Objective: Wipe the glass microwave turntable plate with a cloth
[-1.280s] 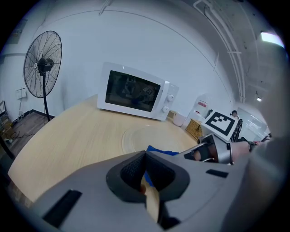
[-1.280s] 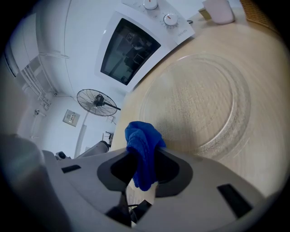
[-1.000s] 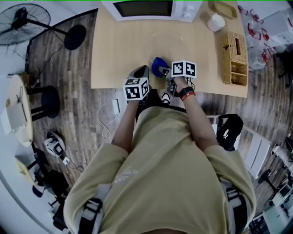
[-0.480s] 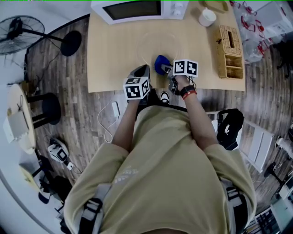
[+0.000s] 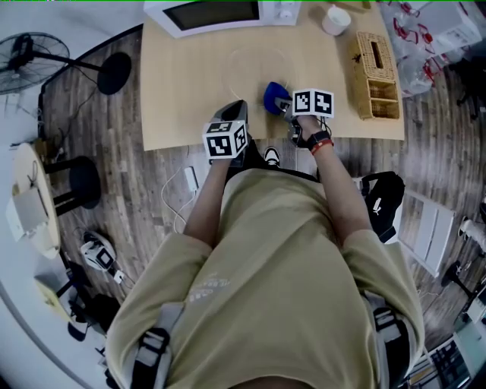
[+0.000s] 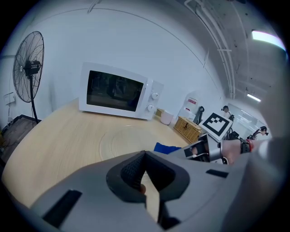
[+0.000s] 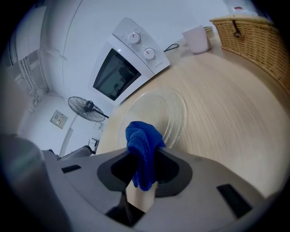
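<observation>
The plate [image 5: 260, 70] lies flat on the counter [image 5: 182, 83], in front of the microwave [image 5: 220, 14], clear glass and faint against the wood. My right gripper [image 5: 285, 104] has its jaws pinching the blue cloth [image 5: 275, 97], which bunches up out of them and hangs at the plate's near right rim. From the right gripper view the plate [image 7: 159, 113] sits straight ahead of the jaws and a little to the left. I judge the wipe would run forward and leftward across the disc. I cannot quite tell whether the cloth [image 7: 143, 149] is touching the glass or held just above it. My left gripper [image 5: 235, 115] hovers at the counter's near edge, jaws pressed together with nothing between them as far as I can see. It is well short of the plate [image 6: 121, 140], so the right is the nearer one, and being round the plate offers no preferred direction.
</observation>
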`<action>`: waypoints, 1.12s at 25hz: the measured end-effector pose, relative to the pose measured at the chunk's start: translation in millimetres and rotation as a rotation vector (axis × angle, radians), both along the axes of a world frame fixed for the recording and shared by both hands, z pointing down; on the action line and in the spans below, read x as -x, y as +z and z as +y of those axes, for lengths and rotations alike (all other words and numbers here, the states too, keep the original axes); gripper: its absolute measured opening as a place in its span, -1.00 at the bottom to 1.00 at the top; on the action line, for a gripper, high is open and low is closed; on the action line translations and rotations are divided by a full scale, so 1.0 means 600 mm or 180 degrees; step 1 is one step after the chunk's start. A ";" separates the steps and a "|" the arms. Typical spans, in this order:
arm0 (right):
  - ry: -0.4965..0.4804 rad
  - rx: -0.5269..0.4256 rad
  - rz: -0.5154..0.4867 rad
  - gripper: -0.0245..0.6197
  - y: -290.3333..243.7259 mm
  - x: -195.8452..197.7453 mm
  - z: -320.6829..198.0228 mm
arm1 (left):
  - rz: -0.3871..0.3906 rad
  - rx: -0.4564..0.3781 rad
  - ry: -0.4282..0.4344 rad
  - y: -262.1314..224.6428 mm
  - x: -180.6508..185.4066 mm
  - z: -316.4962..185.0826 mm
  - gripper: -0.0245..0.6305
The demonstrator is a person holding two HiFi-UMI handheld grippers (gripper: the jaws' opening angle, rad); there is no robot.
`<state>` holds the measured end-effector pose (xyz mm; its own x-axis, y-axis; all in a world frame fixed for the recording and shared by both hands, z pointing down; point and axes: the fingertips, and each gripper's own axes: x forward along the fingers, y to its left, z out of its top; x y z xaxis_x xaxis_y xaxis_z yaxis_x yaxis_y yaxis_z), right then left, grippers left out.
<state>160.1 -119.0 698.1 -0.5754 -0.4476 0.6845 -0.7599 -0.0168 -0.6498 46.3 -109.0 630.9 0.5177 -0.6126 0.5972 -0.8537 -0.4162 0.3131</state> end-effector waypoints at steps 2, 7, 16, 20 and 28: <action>-0.0092 -0.0029 0.0179 -0.60 -0.009 -0.013 0.000 | 0.0008 -0.0012 -0.0022 -0.009 0.003 0.002 -0.89; -0.0308 -0.0309 0.0476 -0.61 -0.079 -0.046 -0.009 | 0.0034 -0.0138 -0.0044 -0.056 0.017 -0.008 -0.89; -0.0125 -0.0893 0.0756 -0.62 -0.229 -0.050 -0.053 | 0.0118 -0.0478 0.0025 -0.163 0.058 -0.077 -0.89; 0.0048 -0.1327 0.0857 -0.62 -0.316 -0.021 -0.075 | 0.0103 -0.0721 0.0030 -0.225 0.084 -0.097 -0.89; 0.0292 -0.2099 0.1077 -0.62 -0.470 0.055 -0.113 | 0.0250 -0.1401 -0.0209 -0.397 0.176 -0.161 -0.89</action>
